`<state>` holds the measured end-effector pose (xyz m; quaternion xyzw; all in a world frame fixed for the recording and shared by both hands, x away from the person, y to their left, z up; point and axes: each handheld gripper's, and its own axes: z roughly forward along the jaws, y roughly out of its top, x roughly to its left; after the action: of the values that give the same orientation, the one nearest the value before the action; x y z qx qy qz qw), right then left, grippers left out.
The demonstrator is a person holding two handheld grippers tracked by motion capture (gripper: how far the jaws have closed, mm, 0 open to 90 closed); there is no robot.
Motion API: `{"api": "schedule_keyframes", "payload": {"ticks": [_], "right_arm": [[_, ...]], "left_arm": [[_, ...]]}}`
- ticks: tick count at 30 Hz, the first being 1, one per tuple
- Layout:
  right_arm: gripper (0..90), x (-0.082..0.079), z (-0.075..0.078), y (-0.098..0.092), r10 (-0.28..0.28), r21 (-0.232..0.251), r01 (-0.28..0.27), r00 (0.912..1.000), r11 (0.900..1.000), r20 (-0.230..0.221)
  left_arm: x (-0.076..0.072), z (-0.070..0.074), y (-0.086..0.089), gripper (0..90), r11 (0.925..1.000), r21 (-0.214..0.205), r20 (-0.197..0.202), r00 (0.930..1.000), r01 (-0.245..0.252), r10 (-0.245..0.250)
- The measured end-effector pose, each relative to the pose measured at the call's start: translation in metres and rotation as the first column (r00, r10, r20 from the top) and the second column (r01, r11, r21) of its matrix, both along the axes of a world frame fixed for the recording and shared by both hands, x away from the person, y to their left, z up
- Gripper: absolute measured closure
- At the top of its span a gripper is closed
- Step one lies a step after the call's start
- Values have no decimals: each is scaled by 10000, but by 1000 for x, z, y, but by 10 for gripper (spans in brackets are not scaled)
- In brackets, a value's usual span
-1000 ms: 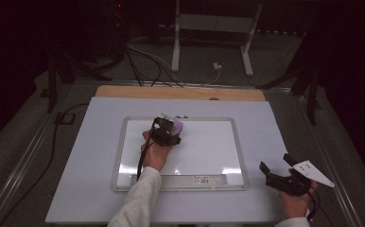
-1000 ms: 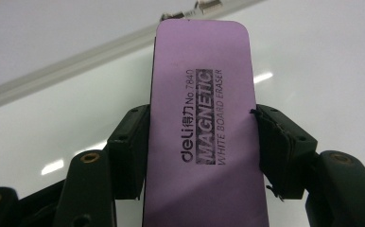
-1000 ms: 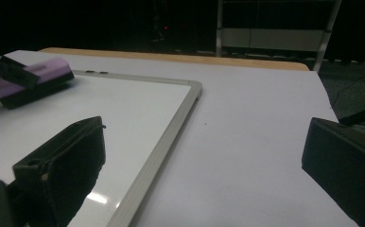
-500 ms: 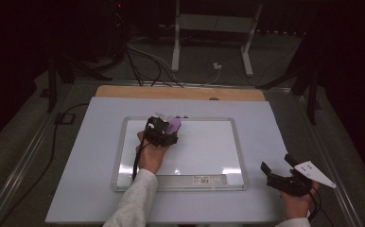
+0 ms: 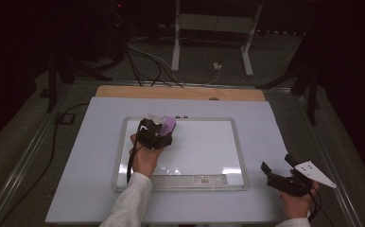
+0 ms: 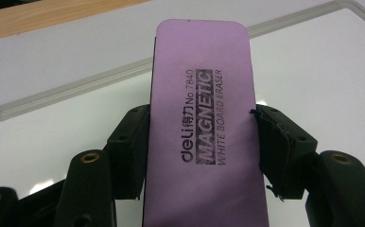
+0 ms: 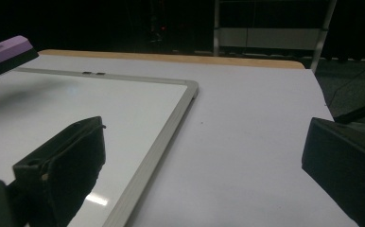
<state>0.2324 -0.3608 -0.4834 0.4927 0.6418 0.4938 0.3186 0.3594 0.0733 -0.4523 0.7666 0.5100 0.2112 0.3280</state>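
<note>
Eraser (image 6: pixel 199 127) moved left, clamped btwn fingers (image 6: pixel 128 151).

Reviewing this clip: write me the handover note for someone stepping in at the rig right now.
Left gripper: shut on the purple eraser, jaws clamping its long sides, over the far-left part of the whiteboard. Whether its felt touches the board cannot be told.
Right gripper: open, holding nothing, off the board near the table's front right corner.
Done: eraser picked up and brought over the board; the board surface looks clean, no marks visible.
Left: probably finish any wiping, then set the eraser down.
</note>
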Motion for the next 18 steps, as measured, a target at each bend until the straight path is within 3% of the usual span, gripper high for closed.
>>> {"api": "schedule_keyframes", "payload": {"ticks": [18], "right_arm": [[10,0,0,1,20,-4,-20,10000,10000,-3]], "left_arm": [[-19,-6,24,419,9994,-37,65,9993,-358,358]]}}
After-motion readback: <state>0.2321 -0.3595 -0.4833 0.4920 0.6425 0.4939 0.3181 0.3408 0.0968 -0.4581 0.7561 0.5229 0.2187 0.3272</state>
